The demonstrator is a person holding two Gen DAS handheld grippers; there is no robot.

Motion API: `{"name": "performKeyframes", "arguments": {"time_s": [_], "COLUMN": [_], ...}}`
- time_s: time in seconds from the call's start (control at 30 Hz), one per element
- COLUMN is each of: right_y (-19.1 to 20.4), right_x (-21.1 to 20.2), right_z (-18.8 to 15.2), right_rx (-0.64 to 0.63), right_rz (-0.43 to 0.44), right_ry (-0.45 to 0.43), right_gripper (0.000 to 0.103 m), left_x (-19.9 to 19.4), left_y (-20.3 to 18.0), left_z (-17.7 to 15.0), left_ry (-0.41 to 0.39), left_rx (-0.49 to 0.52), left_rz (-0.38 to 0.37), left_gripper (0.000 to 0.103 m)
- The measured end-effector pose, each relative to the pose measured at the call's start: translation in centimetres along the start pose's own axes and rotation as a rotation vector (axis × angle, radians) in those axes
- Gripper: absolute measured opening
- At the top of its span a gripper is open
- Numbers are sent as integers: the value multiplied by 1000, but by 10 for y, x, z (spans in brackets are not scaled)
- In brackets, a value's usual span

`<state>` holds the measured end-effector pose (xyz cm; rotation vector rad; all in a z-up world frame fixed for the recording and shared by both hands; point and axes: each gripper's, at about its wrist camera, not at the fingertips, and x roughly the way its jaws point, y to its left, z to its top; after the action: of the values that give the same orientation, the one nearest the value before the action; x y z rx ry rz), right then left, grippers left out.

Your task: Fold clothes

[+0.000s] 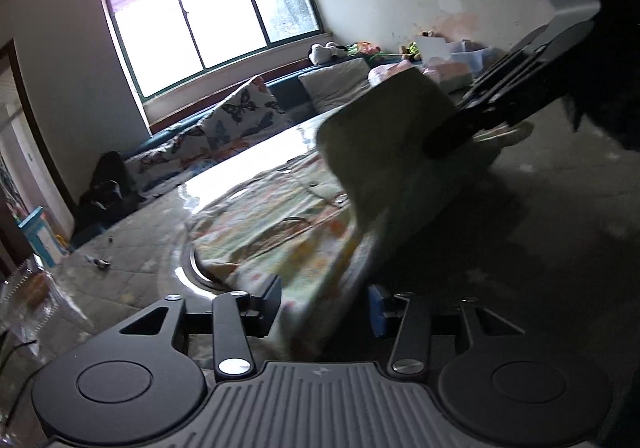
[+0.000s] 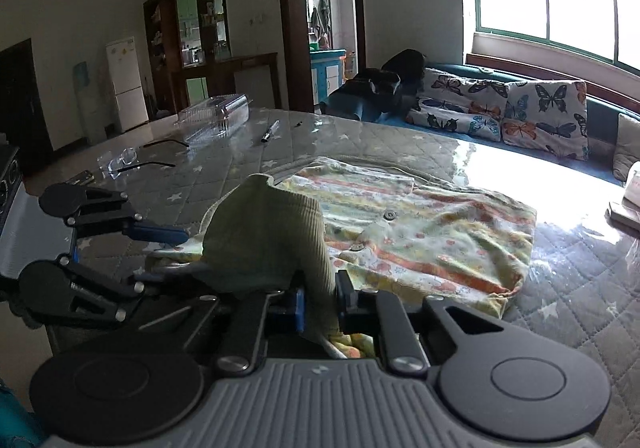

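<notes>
A small patterned garment (image 2: 432, 236) with orange and yellow stripes and a green ribbed cuff (image 2: 272, 232) lies on the quilted table cover (image 2: 224, 176). My right gripper (image 2: 320, 310) is shut on the green cuff and lifts that end; it also shows in the left wrist view (image 1: 480, 124), holding the raised fold (image 1: 384, 128). My left gripper (image 1: 324, 308) is wide open with the garment's edge (image 1: 280, 248) between its fingers; it shows in the right wrist view (image 2: 160, 252) beside the cuff.
Clear glasses (image 2: 124, 160), a plastic box (image 2: 216, 116) and a pen (image 2: 270, 131) lie on the far side of the table. A sofa with butterfly cushions (image 2: 520, 112) runs under the window. A small dark bit (image 1: 98, 262) lies on the cover.
</notes>
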<state>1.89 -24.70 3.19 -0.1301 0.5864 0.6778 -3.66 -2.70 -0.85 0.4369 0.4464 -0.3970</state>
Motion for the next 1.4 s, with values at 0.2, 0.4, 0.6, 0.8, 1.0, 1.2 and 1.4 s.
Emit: {"name": "performKeyframes", "arguments": {"time_s": [0.2,0.4,0.6,0.8,1.0,1.2,1.4], "right_y": [5,11,30,41,27,4,-20], "right_x": [-10,-34,-78,-99,-83,-44,24], "right_z": [-10,-16,-25,-30,5,56,98], "right_rx": [13,10,-38,-65,-91,-155,-170], "right_rz": [0,13,58,67,49,19,-10], "right_ry": [-20,-42,-20,-4,-38,-39,2], "right_gripper": [8,7,6,5,5,5,5], "left_x": [-5,-27,-71,-97,-78,-40,13], "left_y": [9,4,-4,-14,11,47,84], "left_z": [-1,3,3,6,24,50,70], "left_ry": [1,-14,-15,-23,-31,-25,41], "left_rx": [-57,-86,-130,-119,-197,-275,-339], "left_rz": [-20,-50,-101,-118,-85,-49,-20], "left_gripper": [9,7,7,7,7,7,7]}}
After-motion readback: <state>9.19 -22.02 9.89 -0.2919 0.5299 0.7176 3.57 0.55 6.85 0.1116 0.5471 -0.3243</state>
